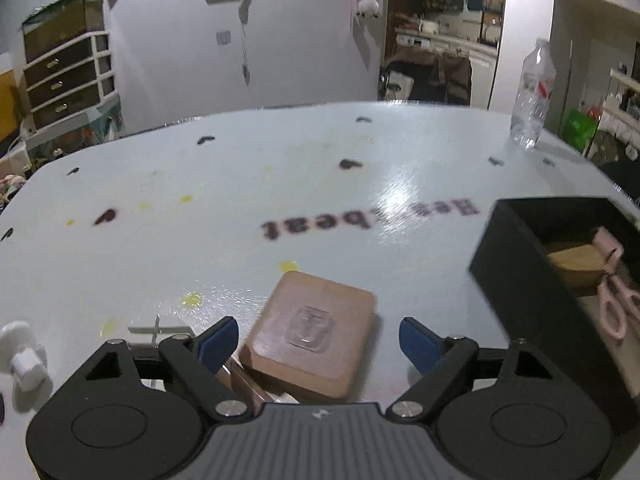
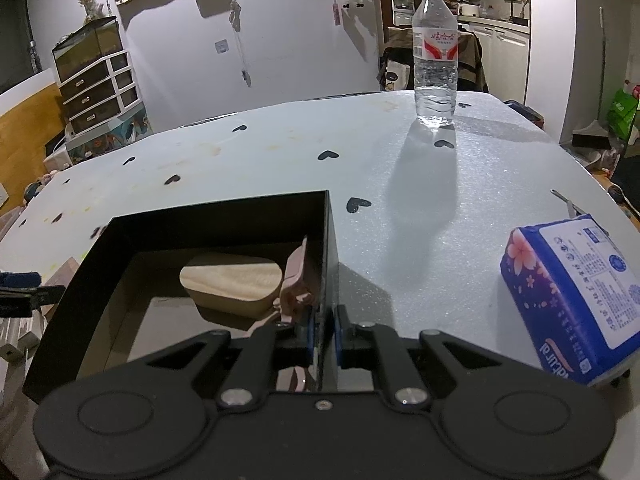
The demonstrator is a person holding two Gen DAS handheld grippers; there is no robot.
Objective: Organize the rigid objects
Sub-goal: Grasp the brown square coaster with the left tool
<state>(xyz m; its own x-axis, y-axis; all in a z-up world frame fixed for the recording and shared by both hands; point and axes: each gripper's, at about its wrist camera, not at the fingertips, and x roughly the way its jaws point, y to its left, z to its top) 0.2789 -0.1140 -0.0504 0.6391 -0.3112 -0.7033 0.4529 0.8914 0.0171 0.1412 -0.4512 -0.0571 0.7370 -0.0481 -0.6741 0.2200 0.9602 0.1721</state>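
Observation:
A brown wooden block (image 1: 312, 336) with a clear hook stuck on top lies on the table between the fingers of my open left gripper (image 1: 318, 340), which does not touch it. A black box (image 2: 328, 248) holds a pale wooden block (image 2: 232, 280) and pink scissors (image 2: 294, 284); the box also shows at the right of the left wrist view (image 1: 516, 280). My right gripper (image 2: 324, 336) is shut on the box's right wall. The left gripper's tip (image 2: 20, 284) shows at the left edge of the right wrist view.
A water bottle (image 2: 435, 56) stands at the table's far side, and it shows in the left wrist view (image 1: 534, 96). A blue tissue pack (image 2: 572, 300) lies right of the box. A white plastic piece (image 1: 22, 356) and a small clear hook (image 1: 158, 330) lie left of the left gripper.

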